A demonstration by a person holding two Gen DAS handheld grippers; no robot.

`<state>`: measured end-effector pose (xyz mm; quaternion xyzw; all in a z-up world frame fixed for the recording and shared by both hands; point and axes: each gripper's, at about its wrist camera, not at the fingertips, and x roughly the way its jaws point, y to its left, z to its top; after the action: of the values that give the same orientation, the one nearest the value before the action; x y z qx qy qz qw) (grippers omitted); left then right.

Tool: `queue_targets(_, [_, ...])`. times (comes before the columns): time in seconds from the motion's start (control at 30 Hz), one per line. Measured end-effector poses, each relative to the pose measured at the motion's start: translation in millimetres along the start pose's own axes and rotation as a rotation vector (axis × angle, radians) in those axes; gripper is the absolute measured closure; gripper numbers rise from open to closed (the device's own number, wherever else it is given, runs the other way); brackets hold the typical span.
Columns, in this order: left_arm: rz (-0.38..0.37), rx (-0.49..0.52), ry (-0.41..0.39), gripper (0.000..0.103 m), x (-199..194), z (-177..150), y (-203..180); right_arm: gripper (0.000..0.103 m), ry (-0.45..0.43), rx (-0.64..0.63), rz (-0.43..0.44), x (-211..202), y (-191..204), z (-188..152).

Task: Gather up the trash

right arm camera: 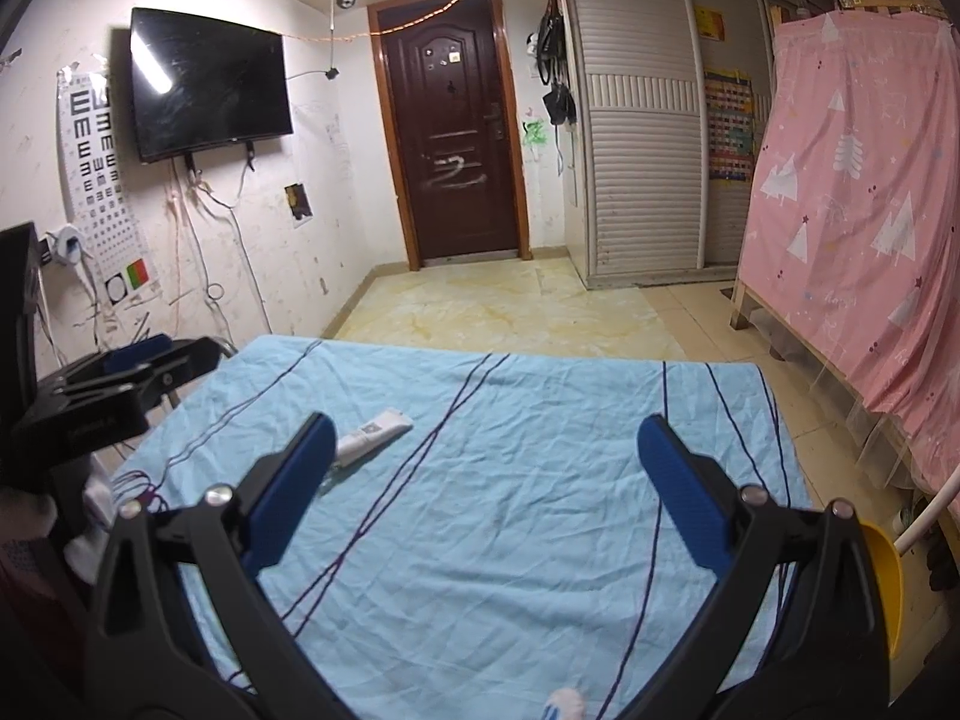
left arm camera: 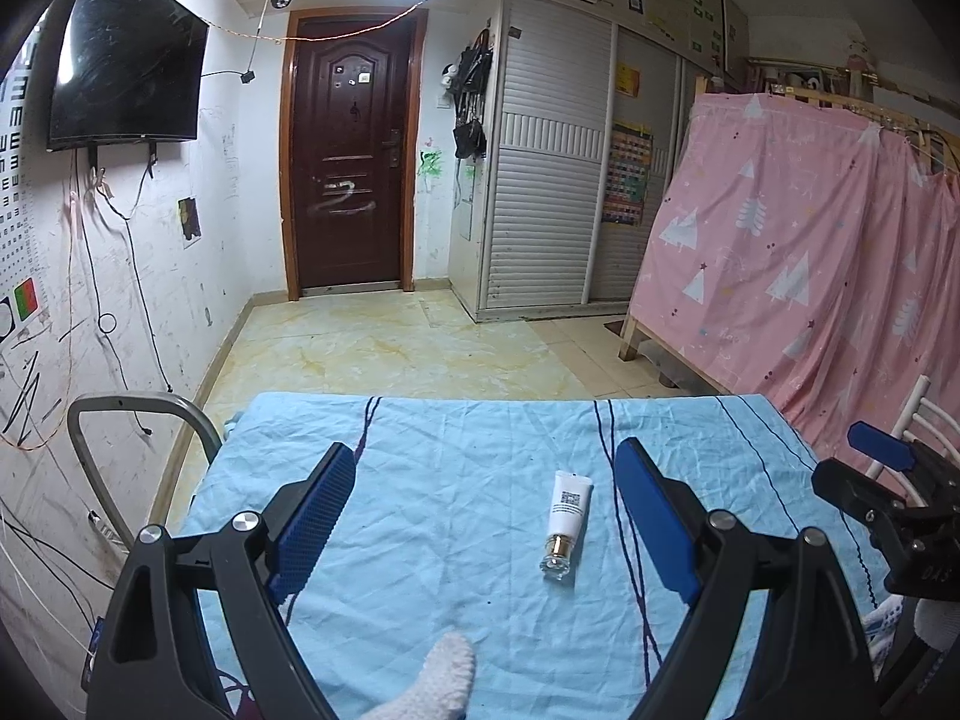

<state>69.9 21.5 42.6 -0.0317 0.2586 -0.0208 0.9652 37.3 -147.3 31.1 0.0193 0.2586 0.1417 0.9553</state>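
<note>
A small white tube [left arm camera: 567, 507] with a gold collar and clear cap lies on the light blue cloth [left arm camera: 456, 480] that covers the table. My left gripper [left arm camera: 486, 468] is open and empty above the cloth, and the tube lies between its fingers, nearer the right one. In the right wrist view the same tube [right arm camera: 373, 429] lies just past the left finger of my right gripper [right arm camera: 483, 438], which is open and empty over the cloth [right arm camera: 510, 480]. Each gripper shows at the edge of the other's view.
A grey metal chair frame [left arm camera: 138, 414] stands left of the table. A yellow scoop-shaped thing [right arm camera: 888, 576] sits at the table's right side. A pink curtained wooden frame [left arm camera: 798, 252] stands to the right. A white fuzzy object [left arm camera: 438, 684] lies at the near edge.
</note>
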Motion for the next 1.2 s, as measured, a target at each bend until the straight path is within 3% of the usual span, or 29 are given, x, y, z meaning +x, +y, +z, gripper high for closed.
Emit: queue_targets(1.2, [0.029,-0.025,0.018,0.023,-2.8,-8.0,21.4,0.006,0.001,-0.012,0.014,2.5,9.7,1.8])
